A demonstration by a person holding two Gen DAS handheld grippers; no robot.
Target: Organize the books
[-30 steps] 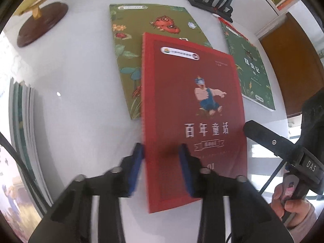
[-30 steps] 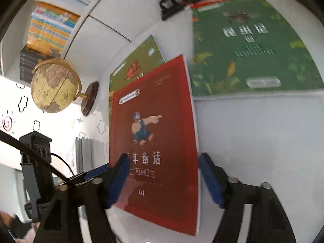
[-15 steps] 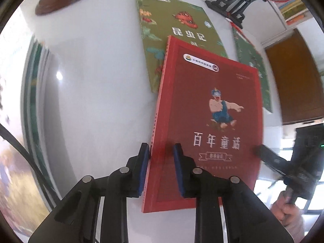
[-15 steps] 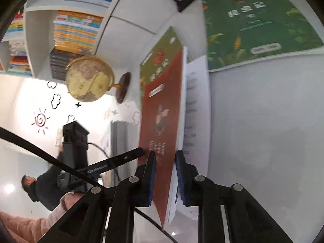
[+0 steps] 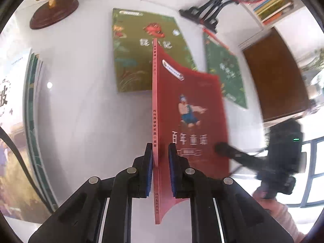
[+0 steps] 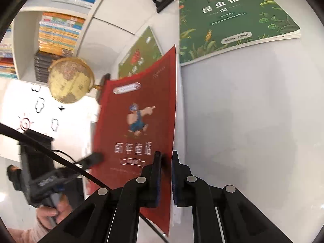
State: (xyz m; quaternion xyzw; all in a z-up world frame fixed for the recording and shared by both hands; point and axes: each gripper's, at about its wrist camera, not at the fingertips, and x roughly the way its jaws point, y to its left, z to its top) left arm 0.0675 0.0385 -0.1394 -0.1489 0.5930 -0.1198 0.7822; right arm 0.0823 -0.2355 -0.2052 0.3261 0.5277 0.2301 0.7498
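Note:
A red book point(image 5: 190, 109) with a cartoon man on its cover is held off the white table by both grippers. My left gripper point(image 5: 160, 162) is shut on its spine edge. My right gripper point(image 6: 166, 166) is shut on the opposite page edge of the red book point(image 6: 139, 121). An olive-green book point(image 5: 145, 46) lies flat on the table behind it. A dark green book point(image 6: 232, 20) lies flat further right; it also shows in the left wrist view point(image 5: 224, 73).
A globe point(image 6: 70, 80) on a wooden base point(image 5: 53, 13) stands at the table's far left. A black stand point(image 5: 204, 12) sits at the back. Upright books point(image 5: 30, 111) stand at the left. Shelves of books point(image 6: 58, 32) line the wall.
Both grippers closed on the red book's opposite edges and lifted it off the table, tilting it up. It no longer lies on the olive-green book.

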